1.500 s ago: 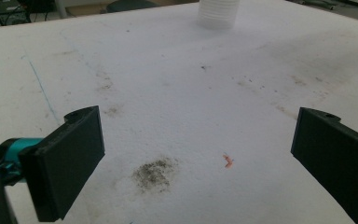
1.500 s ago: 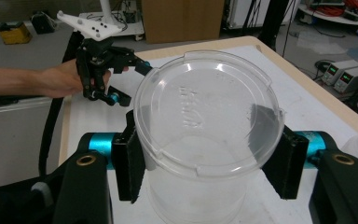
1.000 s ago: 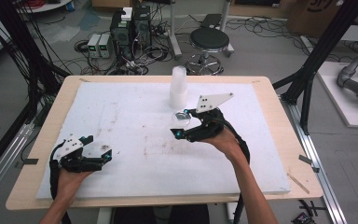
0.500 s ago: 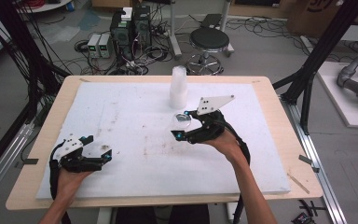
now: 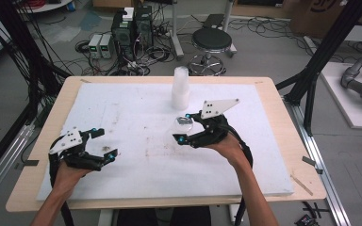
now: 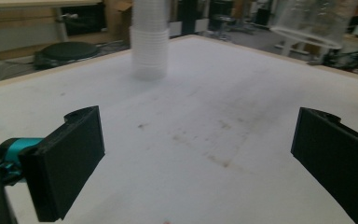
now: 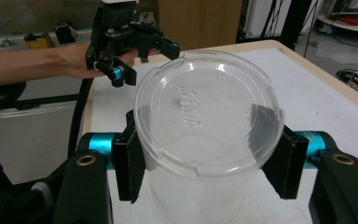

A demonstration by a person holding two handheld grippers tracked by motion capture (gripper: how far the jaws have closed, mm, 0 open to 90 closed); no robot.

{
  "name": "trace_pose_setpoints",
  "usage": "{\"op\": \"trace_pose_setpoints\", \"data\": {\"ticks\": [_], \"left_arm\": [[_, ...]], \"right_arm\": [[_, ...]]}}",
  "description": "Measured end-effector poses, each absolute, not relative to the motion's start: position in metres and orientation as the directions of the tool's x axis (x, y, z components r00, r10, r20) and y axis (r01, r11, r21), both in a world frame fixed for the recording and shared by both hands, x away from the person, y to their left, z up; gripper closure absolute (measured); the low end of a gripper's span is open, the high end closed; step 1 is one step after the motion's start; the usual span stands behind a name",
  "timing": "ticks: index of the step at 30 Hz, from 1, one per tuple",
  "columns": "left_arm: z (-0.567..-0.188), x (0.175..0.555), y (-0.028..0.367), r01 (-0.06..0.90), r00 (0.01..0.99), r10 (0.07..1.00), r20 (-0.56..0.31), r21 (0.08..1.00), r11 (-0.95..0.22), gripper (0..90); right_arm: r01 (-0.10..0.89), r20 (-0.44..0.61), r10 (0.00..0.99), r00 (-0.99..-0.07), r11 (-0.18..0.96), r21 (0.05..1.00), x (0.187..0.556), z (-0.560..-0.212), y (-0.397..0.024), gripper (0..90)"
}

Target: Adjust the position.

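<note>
While left gripper (image 5: pixel 104 142) gapes, right gripper (image 7: pixel 207 158) clamps clear cup (image 7: pixel 205 140).

Even, soft overhead light, no hard shadows. White surface (image 5: pixel 136 117) bright in high view, a bit washed out, whole frame kinda soft. Left gripper view: cup stack (image 6: pixel 149 42) at top blurry, background mushy, lower frame smeared. Right gripper view: clear cup (image 7: pixel 205 135) sharp-ish, mild sheen on rim, far background soft, edges bulge slightly.
</note>
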State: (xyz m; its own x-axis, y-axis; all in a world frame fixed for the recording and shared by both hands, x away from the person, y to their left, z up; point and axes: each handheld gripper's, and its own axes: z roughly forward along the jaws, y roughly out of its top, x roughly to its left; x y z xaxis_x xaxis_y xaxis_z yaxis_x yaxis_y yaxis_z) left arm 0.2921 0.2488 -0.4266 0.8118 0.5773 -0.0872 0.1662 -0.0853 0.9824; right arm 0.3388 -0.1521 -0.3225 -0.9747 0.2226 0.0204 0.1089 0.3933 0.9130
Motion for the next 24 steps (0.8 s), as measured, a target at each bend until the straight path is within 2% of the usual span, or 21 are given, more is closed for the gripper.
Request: {"op": "trace_pose_setpoints", "data": {"ticks": [9,24], "left_arm": [[-0.415,0.3,0.216,0.111,0.905,0.419,-0.076,0.992,-0.059,2.5],[-0.398,0.314,0.165,0.081,0.973,0.216,-0.083,0.997,0.018,2.5]], "right_arm": [[0.103,0.036,0.187,-0.982,0.36,0.927,0.335,-0.325,-0.149,39.7],[0.101,0.071,0.121,-0.99,0.262,0.96,0.332,-0.331,-0.146,39.7]]}}
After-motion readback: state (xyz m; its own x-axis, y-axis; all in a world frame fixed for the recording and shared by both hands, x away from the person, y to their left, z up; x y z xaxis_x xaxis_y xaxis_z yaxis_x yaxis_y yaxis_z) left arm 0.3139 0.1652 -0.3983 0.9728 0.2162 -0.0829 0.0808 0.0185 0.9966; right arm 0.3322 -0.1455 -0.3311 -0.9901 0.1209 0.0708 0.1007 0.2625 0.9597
